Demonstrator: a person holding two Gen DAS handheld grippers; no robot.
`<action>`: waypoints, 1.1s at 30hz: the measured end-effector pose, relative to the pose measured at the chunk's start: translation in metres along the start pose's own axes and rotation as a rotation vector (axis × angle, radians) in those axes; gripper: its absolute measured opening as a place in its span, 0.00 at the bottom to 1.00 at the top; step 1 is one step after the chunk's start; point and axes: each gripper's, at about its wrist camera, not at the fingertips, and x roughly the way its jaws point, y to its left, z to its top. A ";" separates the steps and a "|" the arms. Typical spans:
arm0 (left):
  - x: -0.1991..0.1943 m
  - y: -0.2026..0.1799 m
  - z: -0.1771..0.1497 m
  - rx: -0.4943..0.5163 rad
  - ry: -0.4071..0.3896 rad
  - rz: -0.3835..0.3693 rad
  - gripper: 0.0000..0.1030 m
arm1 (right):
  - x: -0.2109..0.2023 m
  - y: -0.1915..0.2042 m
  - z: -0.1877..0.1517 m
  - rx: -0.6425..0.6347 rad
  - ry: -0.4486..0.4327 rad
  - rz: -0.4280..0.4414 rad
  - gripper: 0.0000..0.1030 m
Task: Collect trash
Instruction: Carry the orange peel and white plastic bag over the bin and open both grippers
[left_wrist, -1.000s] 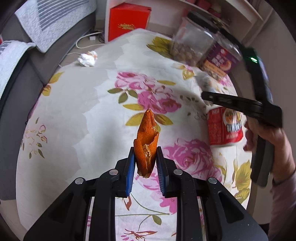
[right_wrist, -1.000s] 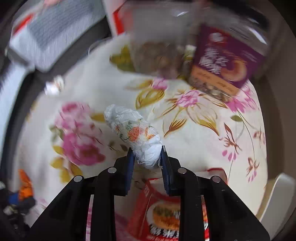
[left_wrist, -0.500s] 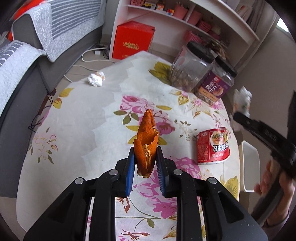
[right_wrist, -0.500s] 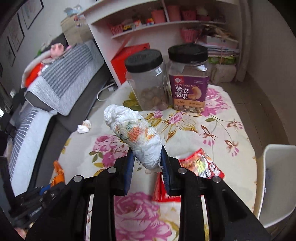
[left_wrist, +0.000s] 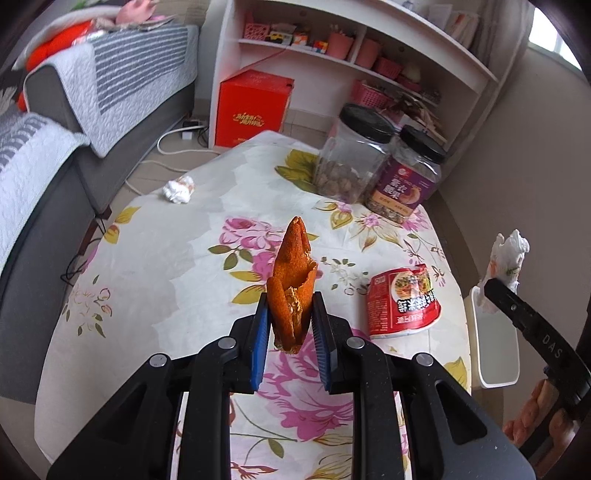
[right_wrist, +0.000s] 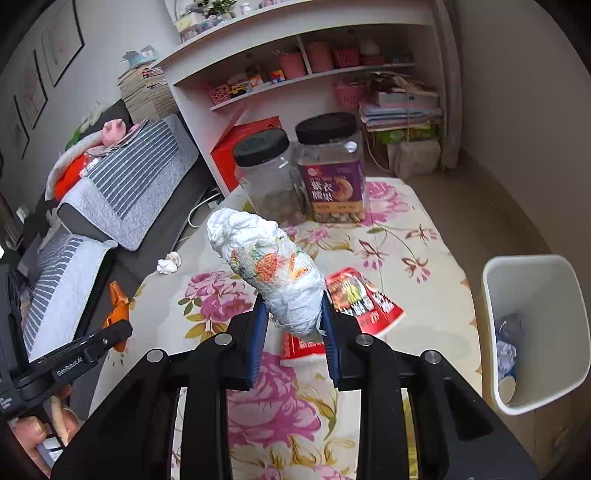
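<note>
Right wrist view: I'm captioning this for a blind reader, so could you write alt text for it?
The right gripper clamps a crumpled paper wad above a table with a floral cloth. A white bin with some trash in it stands to the right, past the table edge. A red snack wrapper and two black-lidded jars remain on the table.
</note>
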 end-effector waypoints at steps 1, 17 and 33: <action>0.000 -0.004 -0.001 0.009 -0.004 0.001 0.22 | -0.002 -0.003 -0.001 0.005 0.000 -0.002 0.25; 0.006 -0.073 -0.009 0.094 -0.026 -0.026 0.22 | -0.041 -0.055 0.002 0.054 -0.058 -0.055 0.26; 0.016 -0.137 -0.021 0.176 -0.005 -0.064 0.22 | -0.082 -0.133 0.001 0.203 -0.117 -0.135 0.26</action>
